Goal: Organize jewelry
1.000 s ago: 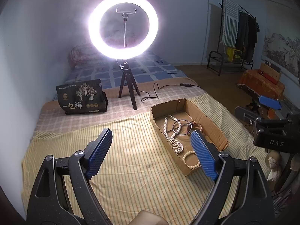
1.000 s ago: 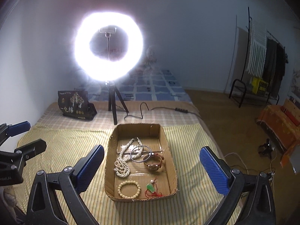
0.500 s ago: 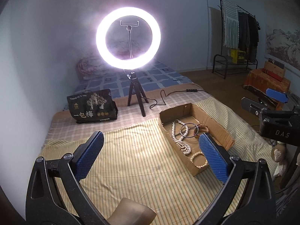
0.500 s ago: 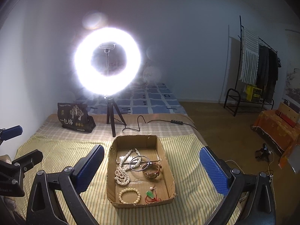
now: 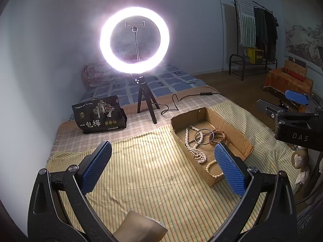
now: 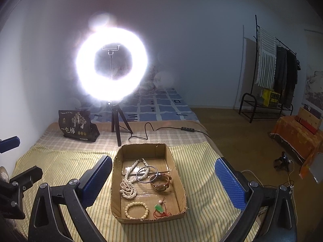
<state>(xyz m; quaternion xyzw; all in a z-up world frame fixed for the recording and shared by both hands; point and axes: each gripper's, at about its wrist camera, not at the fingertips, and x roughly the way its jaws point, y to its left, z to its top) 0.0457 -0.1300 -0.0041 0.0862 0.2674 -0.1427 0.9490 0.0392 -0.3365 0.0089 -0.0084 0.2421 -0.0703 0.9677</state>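
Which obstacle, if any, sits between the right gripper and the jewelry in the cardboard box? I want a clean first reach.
Nothing visible does. The right gripper hangs open above the open-topped cardboard box, where the pearl necklace and bead bracelet lie uncovered. The ring light stands behind the box.

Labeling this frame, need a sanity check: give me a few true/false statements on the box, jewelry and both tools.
1. Both tools, left tool and right tool, are open and empty. True.
2. The pearl necklace lies on the striped sheet. False: it lies inside the cardboard box.
3. The beaded bracelet lies in the box's near end. True.
4. The ring light is off. False: it glows brightly.
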